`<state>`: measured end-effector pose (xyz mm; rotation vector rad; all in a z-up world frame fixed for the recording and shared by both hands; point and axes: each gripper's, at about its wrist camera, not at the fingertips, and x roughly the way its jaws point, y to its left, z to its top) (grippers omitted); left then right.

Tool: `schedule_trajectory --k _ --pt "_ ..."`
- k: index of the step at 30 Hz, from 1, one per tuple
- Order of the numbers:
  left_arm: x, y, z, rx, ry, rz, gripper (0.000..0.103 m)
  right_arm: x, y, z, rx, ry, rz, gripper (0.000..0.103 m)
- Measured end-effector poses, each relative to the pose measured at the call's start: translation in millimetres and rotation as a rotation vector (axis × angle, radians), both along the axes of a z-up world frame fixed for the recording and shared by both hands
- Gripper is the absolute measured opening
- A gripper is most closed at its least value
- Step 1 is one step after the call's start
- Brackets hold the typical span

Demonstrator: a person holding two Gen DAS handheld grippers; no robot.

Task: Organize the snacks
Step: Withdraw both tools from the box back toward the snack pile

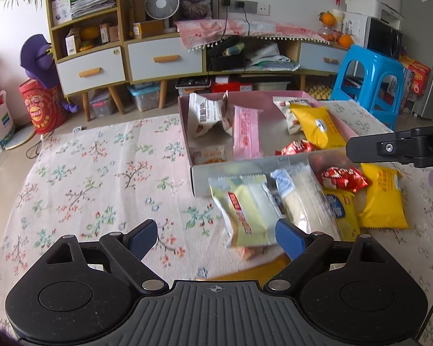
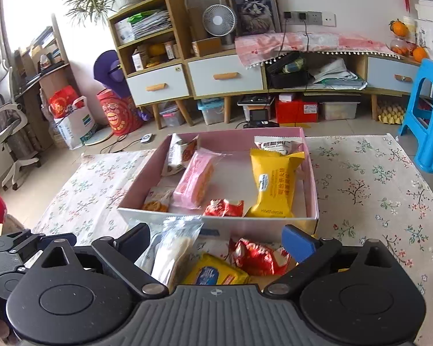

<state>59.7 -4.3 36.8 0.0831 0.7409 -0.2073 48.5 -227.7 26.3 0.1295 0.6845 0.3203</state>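
A pink open box (image 2: 311, 173) sits on the flowered cloth and holds several snacks: a pink pack (image 2: 194, 183), a yellow pack (image 2: 274, 184), a red pack (image 2: 223, 208) and white packs. In front of the box lies a loose pile. My right gripper (image 2: 218, 238) is open above a clear cracker pack (image 2: 173, 249), a red pack (image 2: 257, 255) and a yellow-blue pack (image 2: 216, 274), its pads touching none of them. My left gripper (image 1: 216, 233) is open; a pale green pack (image 1: 246, 216) lies just beside its right finger. The box (image 1: 184, 121) stands beyond it.
The right gripper (image 1: 398, 147) shows side-on at the right of the left wrist view. A second yellow pack (image 1: 381, 199) lies right of the pile. Bare flowered cloth (image 1: 86, 178) stretches to the left. A blue stool (image 2: 430, 115) and cabinets stand beyond the table edge.
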Motion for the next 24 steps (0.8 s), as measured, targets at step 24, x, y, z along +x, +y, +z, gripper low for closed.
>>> schedule_trajectory --k 24 --pt "-50 17 -31 -0.010 -0.015 -0.115 0.096 -54 -20 -31 -0.047 -0.044 -0.001 0.095"
